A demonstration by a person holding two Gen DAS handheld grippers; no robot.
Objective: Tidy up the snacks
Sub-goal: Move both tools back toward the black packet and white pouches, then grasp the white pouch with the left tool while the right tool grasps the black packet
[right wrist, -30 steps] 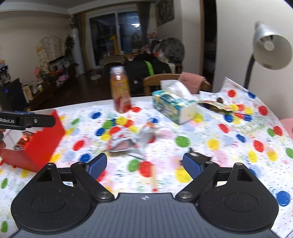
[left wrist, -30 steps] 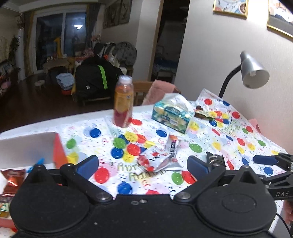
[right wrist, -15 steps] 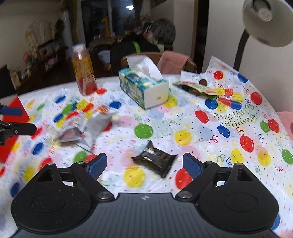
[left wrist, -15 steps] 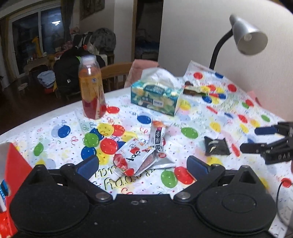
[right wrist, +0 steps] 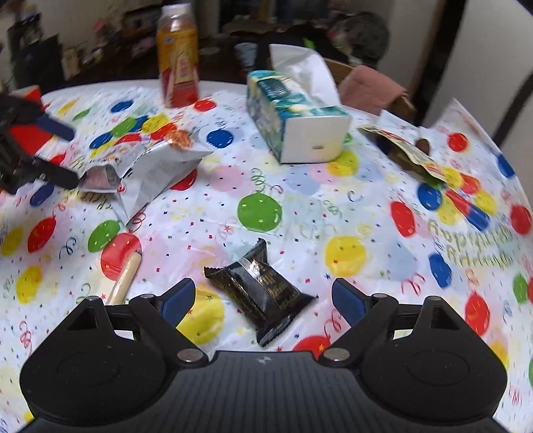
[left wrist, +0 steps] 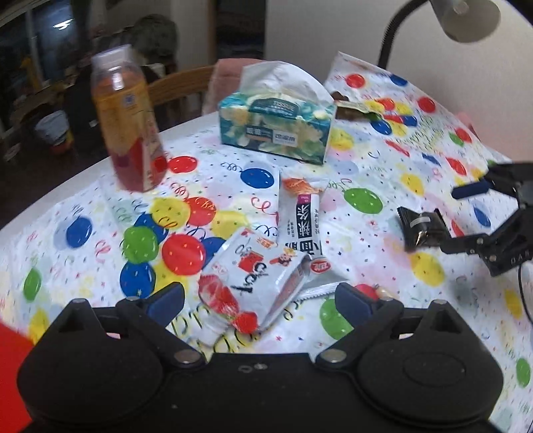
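A white-and-red snack packet (left wrist: 253,279) lies on the balloon-print tablecloth (left wrist: 416,156), between the fingers of my open left gripper (left wrist: 260,298). A silver snack bar (left wrist: 301,219) lies just beyond it, partly under it. A black snack packet (right wrist: 263,289) lies between the fingers of my open right gripper (right wrist: 263,299). In the left wrist view the black packet (left wrist: 421,228) sits at the right, with the right gripper (left wrist: 456,219) open around its near end. In the right wrist view the left gripper (right wrist: 68,156) is at the silver packets (right wrist: 150,166).
An orange drink bottle (left wrist: 128,120) and a tissue box (left wrist: 276,123) stand behind the snacks. A red box (left wrist: 13,349) shows at the lower left. A green-and-yellow wrapper (right wrist: 406,150) lies at the back right, a small wooden stick (right wrist: 125,279) near the right gripper. A desk lamp (left wrist: 466,16) leans over.
Both grippers have moved forward and down over the table. The white-and-red packet now lies between the left fingers, the black packet between the right fingers. Both stay open.
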